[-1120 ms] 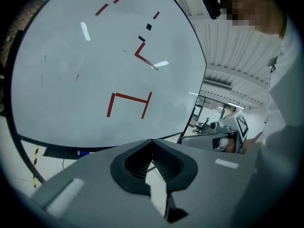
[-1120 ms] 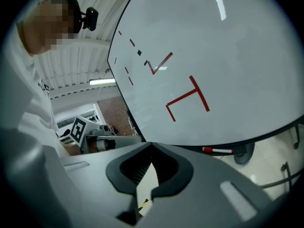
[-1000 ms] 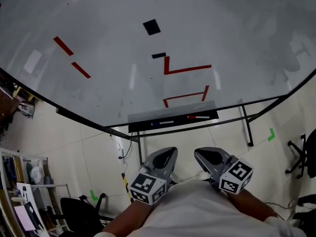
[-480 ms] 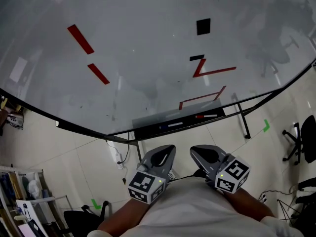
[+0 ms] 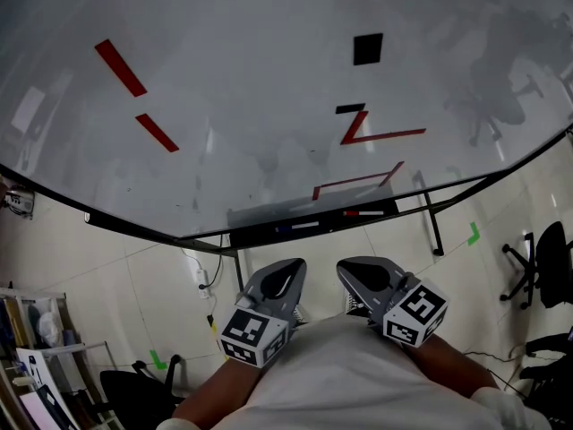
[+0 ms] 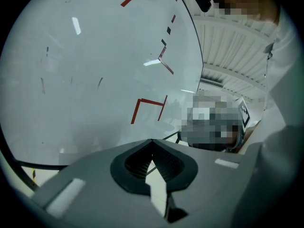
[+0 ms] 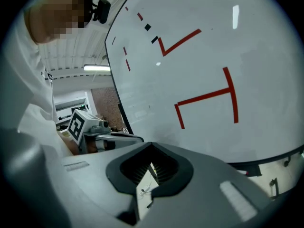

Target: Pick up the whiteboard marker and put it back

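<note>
Red tape marks point(image 5: 372, 137) and black squares on a big whiteboard point(image 5: 269, 70), head view. A narrow black tray point(image 5: 329, 219) runs along its lower edge. The red-ended whiteboard marker point(image 5: 363, 212) lies flat in it, with a second paler marker point(image 5: 300, 226) to its left, apart. Held side by side close to the person's chest: left tool point(image 5: 285, 276) and right tool point(image 5: 356, 274), well apart from the tray, nothing in either.

Left gripper view: left tool point(image 6: 152, 144) has jaws closed tip to tip, only floor showing through the hollow between them. No marker in view.

Right gripper view: right tool point(image 7: 151, 148) likewise closed and empty, whiteboard ahead.

Risks, as a judgement:
- Reaching in with jaws closed would nudge the marker along or off the narrow tray.
- The thin round barrel may roll from an off-centre pinch.
- With two markers in one tray, the wrong one could get taken.
</note>
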{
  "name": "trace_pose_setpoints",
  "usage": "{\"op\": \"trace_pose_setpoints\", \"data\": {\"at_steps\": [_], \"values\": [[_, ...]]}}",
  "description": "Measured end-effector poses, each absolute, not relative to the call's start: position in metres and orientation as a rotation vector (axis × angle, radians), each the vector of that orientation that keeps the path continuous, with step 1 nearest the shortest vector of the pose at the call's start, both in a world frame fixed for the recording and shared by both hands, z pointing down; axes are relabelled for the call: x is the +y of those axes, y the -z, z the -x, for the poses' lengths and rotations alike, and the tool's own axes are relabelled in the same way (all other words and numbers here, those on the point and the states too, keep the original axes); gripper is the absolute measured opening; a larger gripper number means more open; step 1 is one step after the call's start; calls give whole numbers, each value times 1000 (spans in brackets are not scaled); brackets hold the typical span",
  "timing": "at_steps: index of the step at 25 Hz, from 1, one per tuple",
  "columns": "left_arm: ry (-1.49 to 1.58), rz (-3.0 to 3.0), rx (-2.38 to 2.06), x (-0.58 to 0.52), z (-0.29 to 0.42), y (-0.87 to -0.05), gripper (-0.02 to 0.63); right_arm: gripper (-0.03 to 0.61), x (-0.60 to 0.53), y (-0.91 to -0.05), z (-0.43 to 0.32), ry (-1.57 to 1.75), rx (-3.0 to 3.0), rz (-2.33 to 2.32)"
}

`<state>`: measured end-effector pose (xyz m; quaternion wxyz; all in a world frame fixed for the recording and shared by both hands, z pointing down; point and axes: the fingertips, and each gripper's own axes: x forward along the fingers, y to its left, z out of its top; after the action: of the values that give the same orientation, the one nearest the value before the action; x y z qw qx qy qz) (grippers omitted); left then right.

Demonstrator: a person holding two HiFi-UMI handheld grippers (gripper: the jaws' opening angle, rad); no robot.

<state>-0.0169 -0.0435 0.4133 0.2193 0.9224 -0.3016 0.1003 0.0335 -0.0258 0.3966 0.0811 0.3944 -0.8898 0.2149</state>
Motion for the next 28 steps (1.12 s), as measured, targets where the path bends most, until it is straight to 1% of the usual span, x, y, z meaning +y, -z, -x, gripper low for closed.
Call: {"op": "trace_pose_setpoints", "data": {"at_steps": [15,23,28], "values": [[-287,-2526,-923,-43,-19,-414,17,0,-27,-401,-72,-668,-2692,-1095],[-292,-2527,-937,-45,-20,-413,17,0,-29,-402,-75,-667,-2691,-1090],[-290,-2520,-944,-47,-13,-416,17,0,-38,-405,-68,-611,-2671,-1071]]}}
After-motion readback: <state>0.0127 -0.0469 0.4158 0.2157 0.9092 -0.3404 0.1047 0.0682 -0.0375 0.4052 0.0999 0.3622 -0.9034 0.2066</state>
